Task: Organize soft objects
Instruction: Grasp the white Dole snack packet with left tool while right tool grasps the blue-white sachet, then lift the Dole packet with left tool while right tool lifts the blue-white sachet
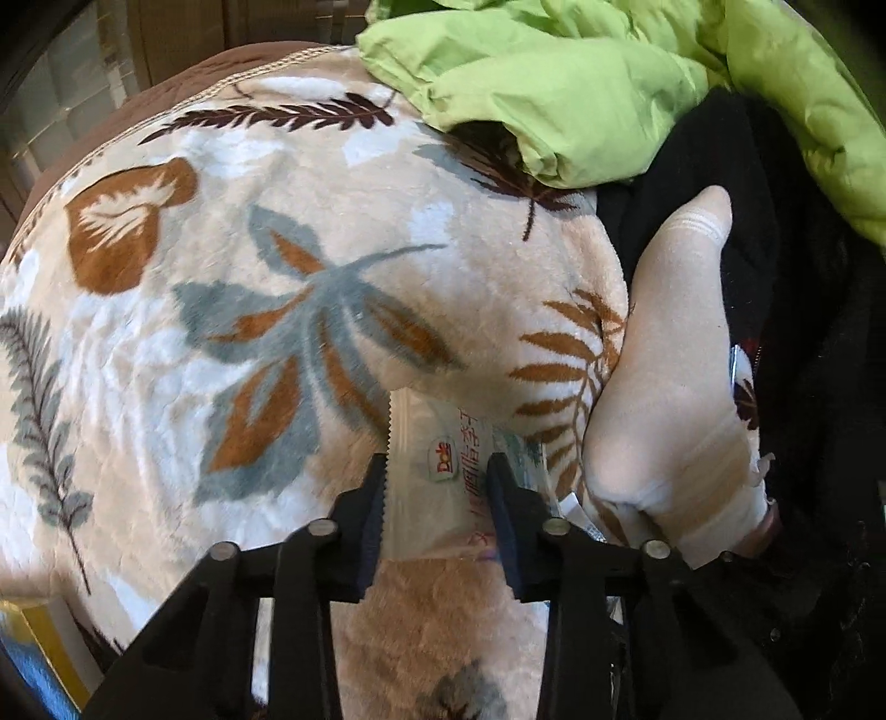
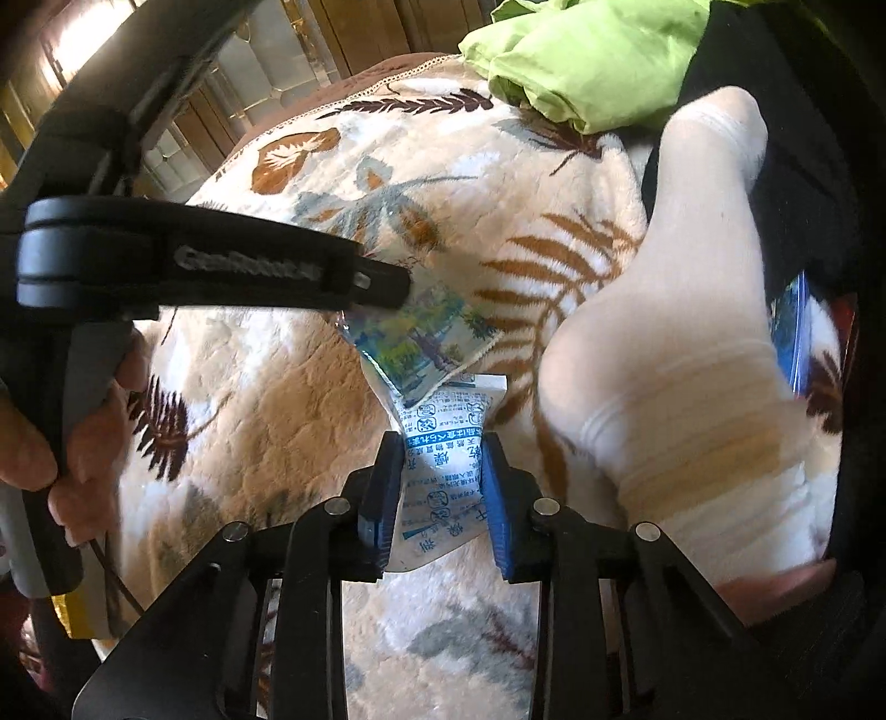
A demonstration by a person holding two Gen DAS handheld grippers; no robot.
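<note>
A clear plastic snack packet (image 1: 437, 471) with a small logo and printed text lies on a leaf-patterned fleece blanket (image 1: 277, 310). My left gripper (image 1: 437, 493) is shut on one end of it. In the right wrist view my right gripper (image 2: 440, 471) is shut on the packet's other end (image 2: 443, 421), which has blue print and a colourful picture. The left gripper's fingers (image 2: 332, 277) reach in from the left and pinch the packet's far end. A foot in a white sock (image 1: 670, 376) rests just right of the packet, and it also shows in the right wrist view (image 2: 675, 354).
A crumpled lime-green jacket (image 1: 581, 83) lies at the blanket's far right edge, also in the right wrist view (image 2: 581, 55). Black clothing (image 1: 803, 332) fills the right side. A blue-edged plastic bag (image 2: 794, 332) lies behind the foot. Wooden cabinets (image 2: 354, 33) stand beyond.
</note>
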